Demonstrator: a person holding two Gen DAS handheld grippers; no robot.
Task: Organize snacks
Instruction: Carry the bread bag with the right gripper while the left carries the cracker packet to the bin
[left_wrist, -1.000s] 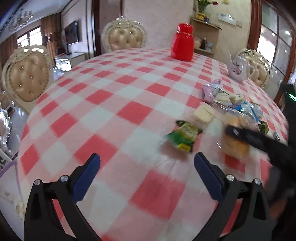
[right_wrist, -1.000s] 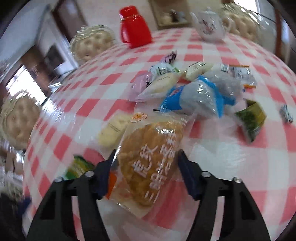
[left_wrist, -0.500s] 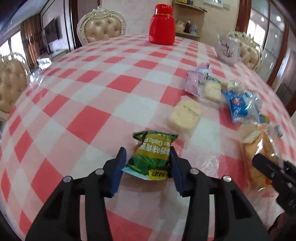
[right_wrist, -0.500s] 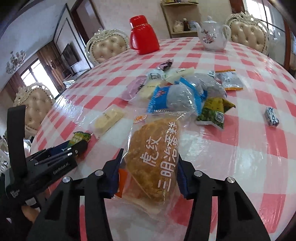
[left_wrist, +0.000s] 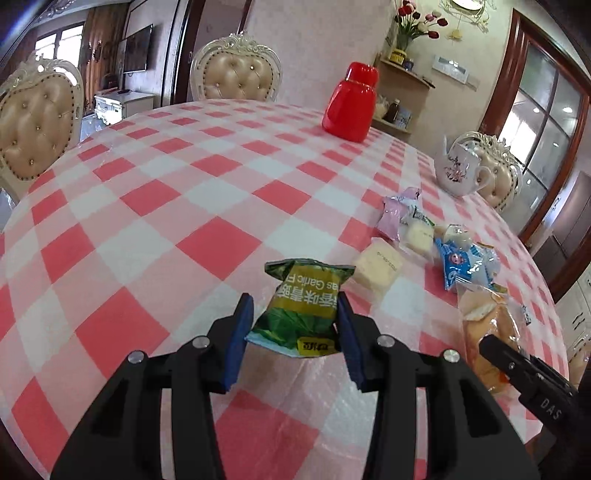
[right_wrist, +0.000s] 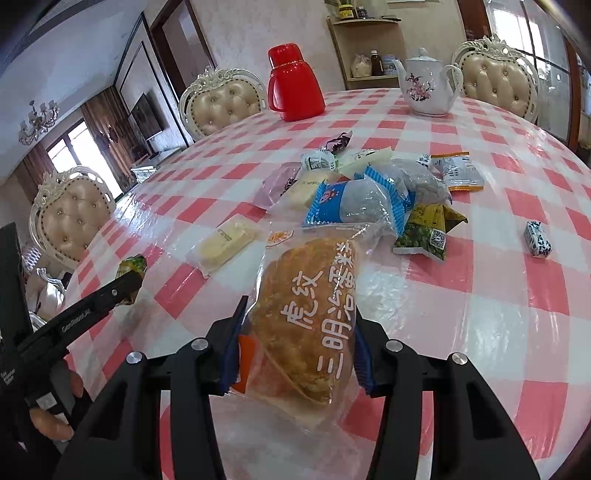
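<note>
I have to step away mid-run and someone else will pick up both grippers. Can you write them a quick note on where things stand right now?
Left gripper: shut on the green snack packet.
Right gripper: shut on the bagged bread.
Remaining snacks sit in a loose pile mid-table on the checked tablecloth; a pale cake bar and a small wrapped candy lie apart from it.
Done: two items gripped.
Left: place both, then sort the pile. No bin or tray is in view.
</note>
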